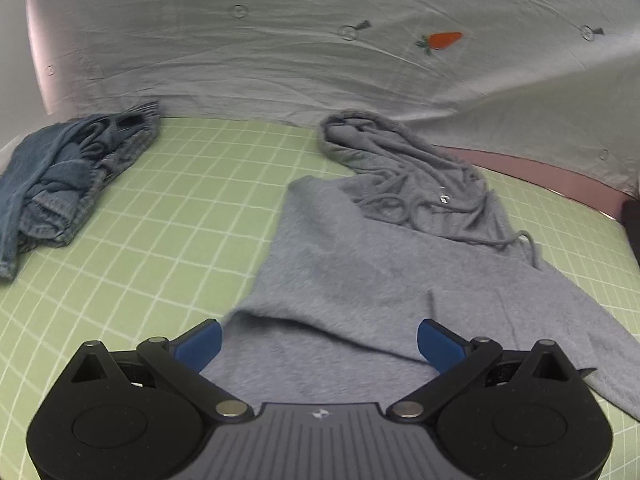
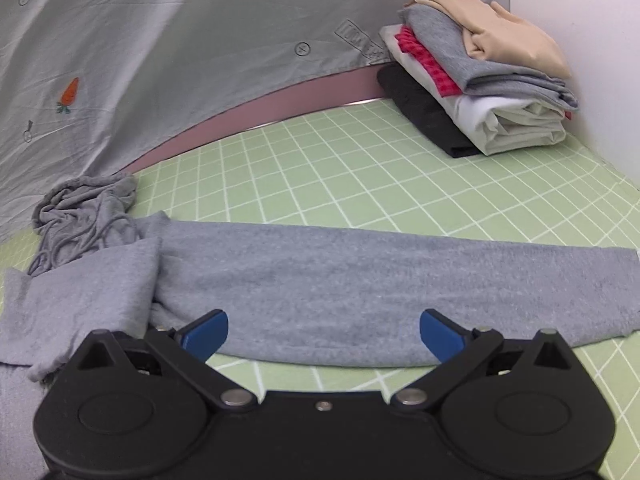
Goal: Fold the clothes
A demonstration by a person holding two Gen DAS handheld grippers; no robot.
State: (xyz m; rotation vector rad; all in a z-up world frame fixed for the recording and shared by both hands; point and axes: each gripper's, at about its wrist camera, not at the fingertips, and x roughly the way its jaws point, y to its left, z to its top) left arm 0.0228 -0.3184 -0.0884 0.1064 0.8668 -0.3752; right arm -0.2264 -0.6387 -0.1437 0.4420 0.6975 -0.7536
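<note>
We hold left gripper (image 1: 319, 345) and right gripper (image 2: 324, 335), jaws apart, over the fuzzy grey hoodie (image 1: 360, 280); its long sleeve (image 2: 400, 288) lies flat.

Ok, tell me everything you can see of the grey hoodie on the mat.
The grey hoodie is soft, fleecy-looking knit, lying on the green grid mat. Its hood is bunched at the far end against the hanging grey sheet, drawstrings loose in a tangle. One sleeve stretches out flat to the side; another part is folded over the body. Both sets of jaws stand open above it, gripping nothing.
</note>
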